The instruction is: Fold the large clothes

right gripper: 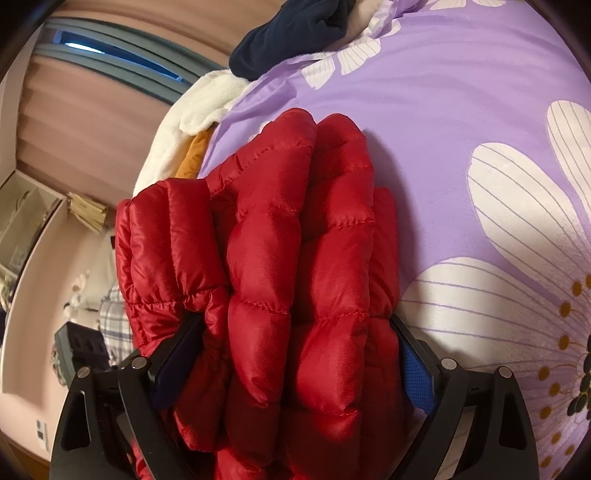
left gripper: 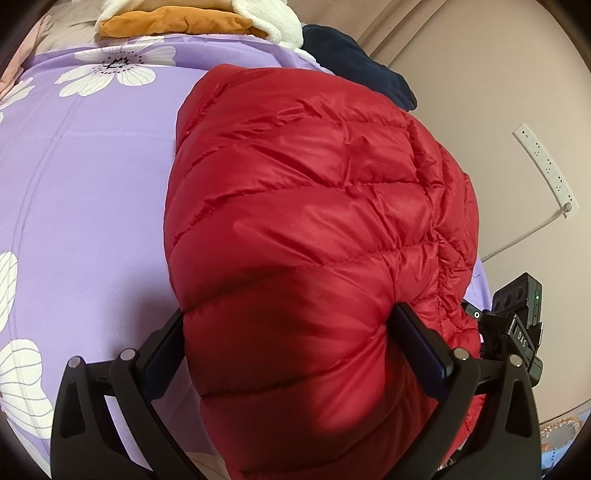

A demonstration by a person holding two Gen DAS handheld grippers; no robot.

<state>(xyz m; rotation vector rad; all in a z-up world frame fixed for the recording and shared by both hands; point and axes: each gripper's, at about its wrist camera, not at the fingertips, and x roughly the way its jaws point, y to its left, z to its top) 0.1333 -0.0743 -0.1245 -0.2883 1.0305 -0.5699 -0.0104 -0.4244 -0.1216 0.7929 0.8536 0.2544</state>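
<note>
Jacket, red quilted, gripped at both ends on bed.
Left hand-held gripper and right hand-held gripper each clench thick folds of it; bulk lies on purple floral sheet; beyond, navy garment, white fleece.

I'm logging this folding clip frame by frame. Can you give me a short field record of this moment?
garment: red puffer jacket, bunched thick
surface: purple floral bedsheet
left claw: shut on the jacket, padding bulging between its fingers
right claw: shut on the jacket's stacked layers
other clothes: navy garment, orange and white fleece item at the bed's far edge
</note>
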